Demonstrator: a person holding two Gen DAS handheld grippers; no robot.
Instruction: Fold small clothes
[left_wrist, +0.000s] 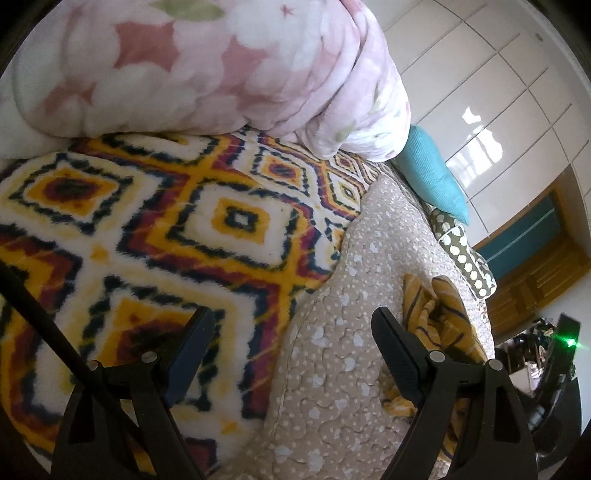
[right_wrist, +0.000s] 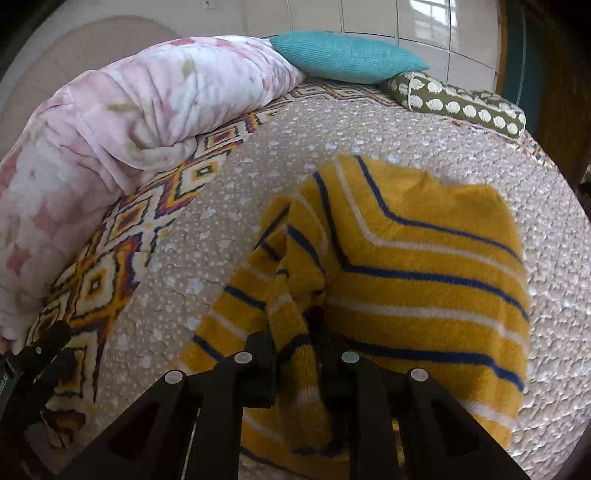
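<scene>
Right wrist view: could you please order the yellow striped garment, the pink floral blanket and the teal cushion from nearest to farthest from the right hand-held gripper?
1. Yellow striped garment, pinched in the right hand-held gripper.
2. Pink floral blanket, left side.
3. Teal cushion, far end of the bed.

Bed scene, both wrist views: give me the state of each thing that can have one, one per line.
Left tongs: open, nothing between them.
Right tongs: shut on the yellow striped garment.
Yellow striped garment: rumpled, partly bunched at the pinched fold, not yet folded flat.
Pink floral duvet: rolled up in a heap at the bed's edge.
Beige quilt: spread over the patterned blanket.
Teal cushion: lying flat.
</scene>
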